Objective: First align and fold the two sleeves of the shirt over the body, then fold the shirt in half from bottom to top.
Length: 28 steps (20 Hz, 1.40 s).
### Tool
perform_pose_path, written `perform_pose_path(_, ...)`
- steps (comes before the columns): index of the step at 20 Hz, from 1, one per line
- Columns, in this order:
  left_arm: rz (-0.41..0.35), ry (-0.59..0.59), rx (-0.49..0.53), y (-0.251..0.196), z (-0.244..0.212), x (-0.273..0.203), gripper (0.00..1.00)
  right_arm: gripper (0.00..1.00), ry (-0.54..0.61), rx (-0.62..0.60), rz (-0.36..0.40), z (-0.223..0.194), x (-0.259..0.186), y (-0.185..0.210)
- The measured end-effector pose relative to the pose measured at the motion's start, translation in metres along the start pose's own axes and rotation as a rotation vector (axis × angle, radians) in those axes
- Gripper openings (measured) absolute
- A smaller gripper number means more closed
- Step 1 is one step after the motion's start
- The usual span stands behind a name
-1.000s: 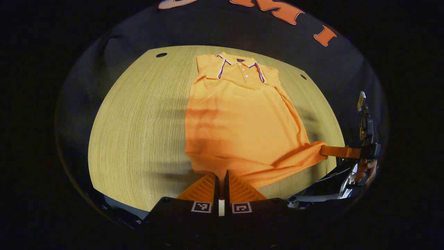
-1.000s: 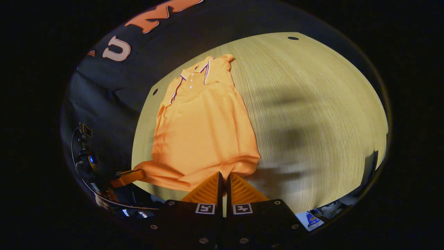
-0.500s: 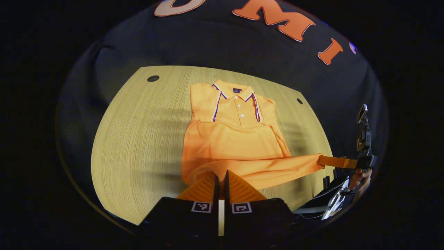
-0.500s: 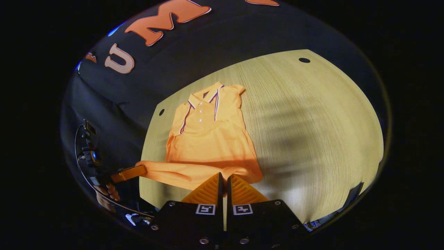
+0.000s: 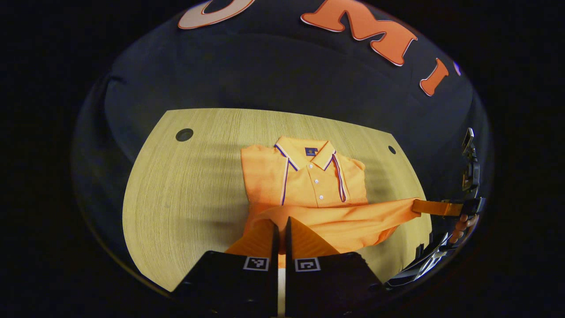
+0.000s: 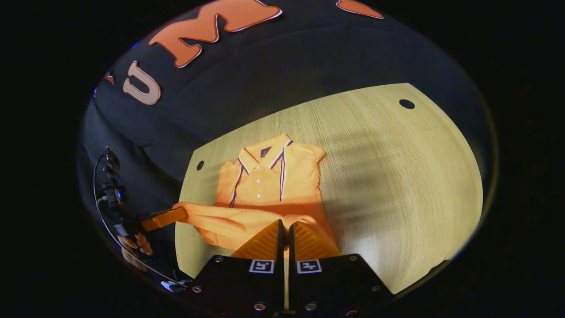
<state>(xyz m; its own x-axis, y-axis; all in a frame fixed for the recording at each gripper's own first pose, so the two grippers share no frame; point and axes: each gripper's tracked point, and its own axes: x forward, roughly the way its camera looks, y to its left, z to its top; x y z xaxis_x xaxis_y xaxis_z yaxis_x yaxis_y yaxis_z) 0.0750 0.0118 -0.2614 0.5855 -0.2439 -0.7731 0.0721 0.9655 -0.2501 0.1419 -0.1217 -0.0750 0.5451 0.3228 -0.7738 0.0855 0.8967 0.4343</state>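
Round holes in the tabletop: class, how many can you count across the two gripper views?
2. One hole sits near the far left corner of the table, the other near the far right corner. The shirt may hide more.

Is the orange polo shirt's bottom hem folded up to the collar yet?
Partly folded. The orange polo shirt's hem is lifted, held by both grippers, reaching just below the button placket, short of the collar.

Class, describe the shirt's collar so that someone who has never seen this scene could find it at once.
Start at the wooden table, where an orange polo shirt lies. At the shirt's far end, nearest the booth wall, sits the collar. Dark stripes edge it, with small white buttons below, unlike the plain orange hem lifted nearer the camera.
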Motion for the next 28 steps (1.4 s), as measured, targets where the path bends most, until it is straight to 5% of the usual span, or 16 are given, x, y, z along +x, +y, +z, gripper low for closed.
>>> perform_pose_path(12, 0.027, -0.011, 0.005, 0.036, 0.091, 0.097, 0.07, 0.04, 0.018, 0.058, -0.074, 0.088, 0.098, -0.017)
perform_pose_path(18, 0.070, -0.007, 0.009, 0.051, 0.109, 0.140, 0.07, 0.04, 0.011, 0.230, -0.061, 0.116, 0.136, -0.015)
perform_pose_path(19, 0.084, -0.016, 0.016, 0.056, 0.114, 0.143, 0.19, 0.05, 0.012, 0.280, -0.053, 0.124, 0.135, -0.015)
perform_pose_path(20, 0.083, -0.044, 0.009, 0.056, 0.122, 0.146, 0.18, 0.13, -0.010, 0.321, -0.039, 0.134, 0.139, -0.015)
perform_pose_path(21, 0.080, -0.084, -0.001, 0.056, 0.131, 0.143, 0.42, 0.28, -0.054, 0.343, -0.034, 0.149, 0.135, -0.018)
perform_pose_path(22, 0.069, -0.138, -0.025, 0.054, 0.146, 0.140, 0.52, 0.23, -0.102, 0.351, -0.032, 0.161, 0.132, -0.022)
perform_pose_path(23, 0.050, -0.183, -0.038, 0.050, 0.157, 0.136, 0.56, 0.37, -0.137, 0.347, -0.032, 0.169, 0.125, -0.024)
perform_pose_path(25, 0.058, -0.202, -0.024, 0.050, 0.160, 0.122, 0.76, 0.37, -0.190, 0.304, -0.040, 0.174, 0.112, -0.023)
perform_pose_path(26, 0.074, -0.209, -0.016, 0.051, 0.160, 0.115, 0.86, 0.26, -0.219, 0.271, -0.052, 0.175, 0.102, -0.023)
perform_pose_path(27, 0.082, -0.225, -0.020, 0.051, 0.162, 0.105, 0.96, 0.43, -0.250, 0.230, -0.071, 0.178, 0.090, -0.024)
perform_pose_path(28, 0.080, -0.254, -0.029, 0.046, 0.167, 0.091, 0.96, 0.36, -0.287, 0.186, -0.093, 0.180, 0.076, -0.025)
